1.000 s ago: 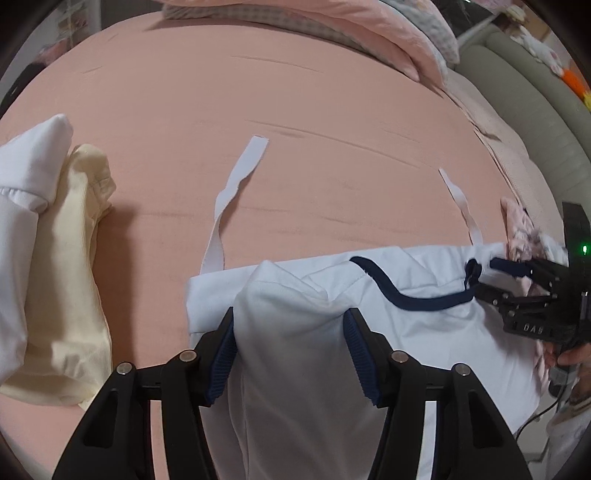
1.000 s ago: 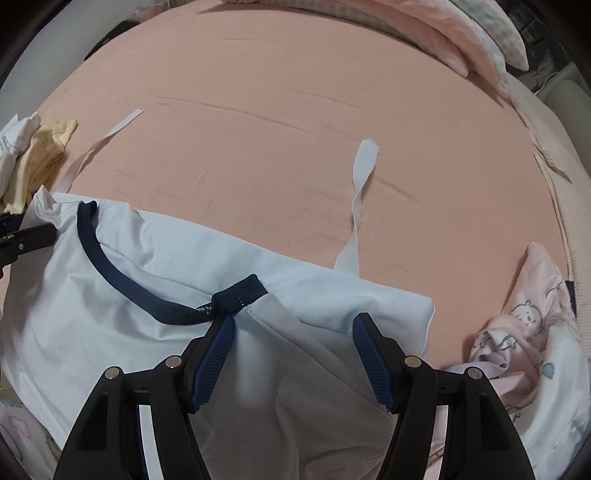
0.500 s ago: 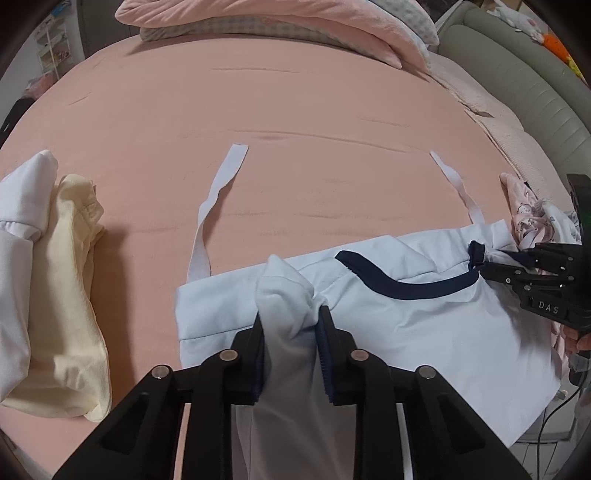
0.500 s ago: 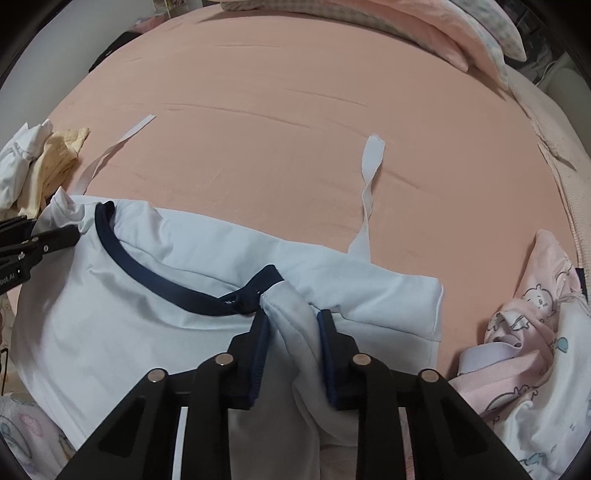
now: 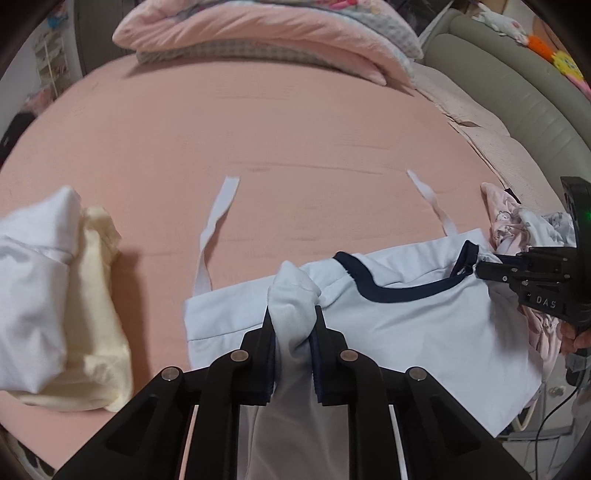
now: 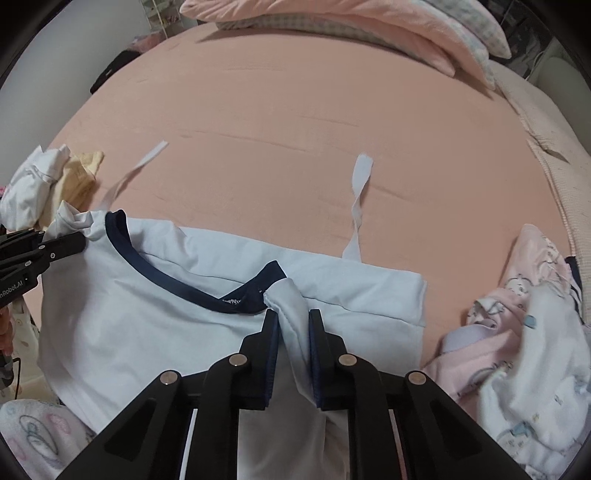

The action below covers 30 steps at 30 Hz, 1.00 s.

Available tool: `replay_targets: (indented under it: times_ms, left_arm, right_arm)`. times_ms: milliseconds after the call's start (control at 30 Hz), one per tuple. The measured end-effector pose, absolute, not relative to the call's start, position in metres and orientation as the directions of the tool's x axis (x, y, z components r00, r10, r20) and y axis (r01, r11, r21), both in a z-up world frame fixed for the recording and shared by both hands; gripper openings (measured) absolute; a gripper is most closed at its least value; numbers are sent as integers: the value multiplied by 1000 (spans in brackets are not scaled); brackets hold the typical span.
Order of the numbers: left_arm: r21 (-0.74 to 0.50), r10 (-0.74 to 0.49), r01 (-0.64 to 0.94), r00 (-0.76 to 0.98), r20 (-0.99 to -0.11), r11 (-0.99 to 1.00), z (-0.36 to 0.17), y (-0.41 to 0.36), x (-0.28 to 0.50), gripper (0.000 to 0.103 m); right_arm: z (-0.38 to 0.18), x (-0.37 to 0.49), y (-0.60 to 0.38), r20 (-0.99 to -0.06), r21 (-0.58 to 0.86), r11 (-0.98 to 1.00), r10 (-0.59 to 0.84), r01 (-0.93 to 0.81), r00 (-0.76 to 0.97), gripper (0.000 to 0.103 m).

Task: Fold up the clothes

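Observation:
A pale blue T-shirt [image 5: 406,325] [image 6: 147,295] with a navy collar [image 6: 177,284] lies spread across the near edge of the peach bed [image 5: 295,129]. In the left wrist view, my left gripper [image 5: 293,314] pinches a bunched fold of its shoulder, and the jaws are still closing on the cloth. My right gripper [image 6: 291,317] squeezes the other shoulder fold beside the collar, its jaws closing too. Each gripper also shows in the other's view, at the shirt's far end: the right gripper [image 5: 480,266] and the left gripper [image 6: 79,238].
Two white fabric strips [image 5: 216,221] [image 5: 430,195] lie on the sheet beyond the shirt. A cream and white clothes pile [image 5: 55,295] sits to the left, pink printed garments [image 6: 517,350] to the right. Pillows [image 5: 258,33] are stacked at the far end.
Both grippers went from wide open around the shirt's shoulders to pinched on bunched cloth. Both have lifted slightly, and the shoulders rise off the bed with them.

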<state>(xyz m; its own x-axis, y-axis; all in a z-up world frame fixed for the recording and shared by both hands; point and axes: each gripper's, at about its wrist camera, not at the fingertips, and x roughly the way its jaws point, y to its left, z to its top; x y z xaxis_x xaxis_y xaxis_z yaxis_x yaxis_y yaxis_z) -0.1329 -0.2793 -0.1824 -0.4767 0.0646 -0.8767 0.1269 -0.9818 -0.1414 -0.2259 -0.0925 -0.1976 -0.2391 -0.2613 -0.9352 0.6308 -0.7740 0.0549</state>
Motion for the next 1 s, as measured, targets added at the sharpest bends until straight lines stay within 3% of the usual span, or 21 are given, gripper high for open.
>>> replay_targets:
  times_ms: [400, 733, 900, 967, 1000]
  left_arm:
    - [-255, 141, 148, -529, -837, -956, -175, -286, -98, 13]
    - [-353, 212, 203, -503, -838, -913, -189, -305, -75, 13]
    - [-280, 150, 178, -524, -838, -943, -177, -304, -83, 14]
    - [-239, 115, 175, -525, -843, -955, -175, -302, -95, 24]
    - [-240, 121, 166, -523, -844, -956, -175, -303, -102, 40]
  right_arm:
    - [-166, -173, -38, -908, 125, -790, -335, 600, -253, 13]
    - [-208, -177, -39, -914, 181, -798, -353, 575, -202, 13]
    - [-203, -184, -29, -904, 219, -805, -380, 551, -196, 14]
    - [-208, -189, -30, -906, 229, -801, -383, 553, -180, 14]
    - [-210, -189, -30, -908, 225, -801, -379, 555, -179, 14]
